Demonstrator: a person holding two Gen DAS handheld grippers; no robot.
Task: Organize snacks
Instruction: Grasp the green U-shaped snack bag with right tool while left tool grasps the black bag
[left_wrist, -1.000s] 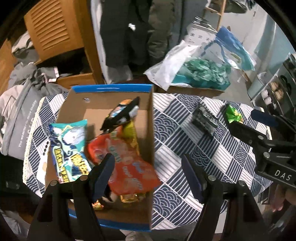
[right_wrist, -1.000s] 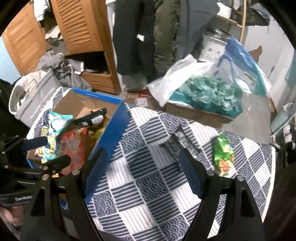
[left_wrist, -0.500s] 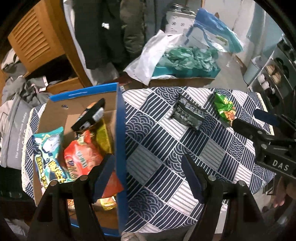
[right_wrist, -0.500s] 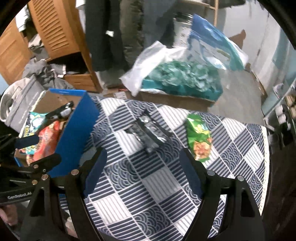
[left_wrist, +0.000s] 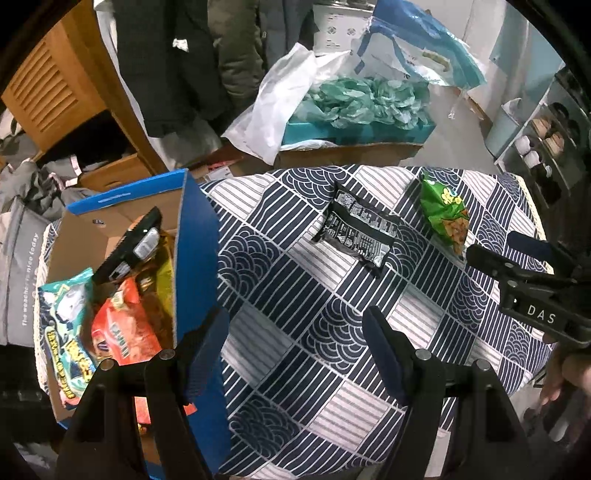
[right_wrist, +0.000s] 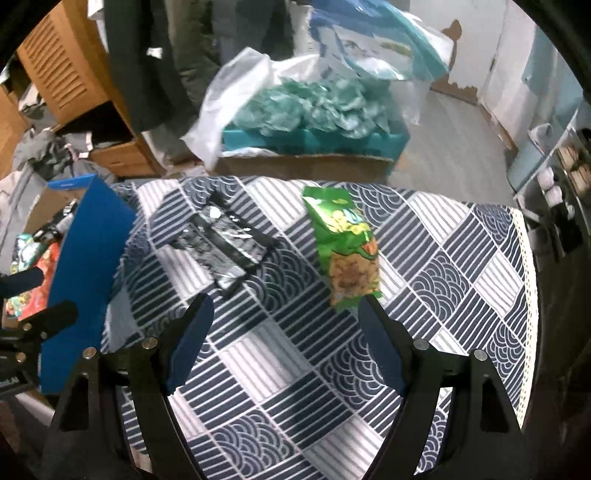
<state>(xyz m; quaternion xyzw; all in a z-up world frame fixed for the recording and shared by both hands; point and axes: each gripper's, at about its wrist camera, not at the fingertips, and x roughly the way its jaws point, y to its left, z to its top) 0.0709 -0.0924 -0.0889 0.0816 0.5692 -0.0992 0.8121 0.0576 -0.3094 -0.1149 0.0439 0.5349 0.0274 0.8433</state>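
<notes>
A blue-edged cardboard box (left_wrist: 195, 236) stands on the left of the table and holds several snack packs, among them a red one (left_wrist: 122, 332) and a teal one (left_wrist: 66, 332). A black snack pack (left_wrist: 356, 230) and a green snack pack (left_wrist: 445, 214) lie flat on the patterned tablecloth. My left gripper (left_wrist: 295, 339) is open and empty, above the cloth just right of the box. My right gripper (right_wrist: 282, 328) is open and empty, its right finger close to the green pack's (right_wrist: 347, 247) near end, with the black pack (right_wrist: 221, 243) ahead to the left.
The table's right edge (right_wrist: 532, 295) has a lace trim. Beyond the far edge a box of teal wrappers (right_wrist: 314, 110) and a white plastic bag sit on the floor. A wooden cabinet (left_wrist: 55, 85), hanging coats and a grey bag are at the back left.
Both grippers have swung right, away from the box and toward the two loose packs. The right gripper has come closer to the green pack. Both stay open.
</notes>
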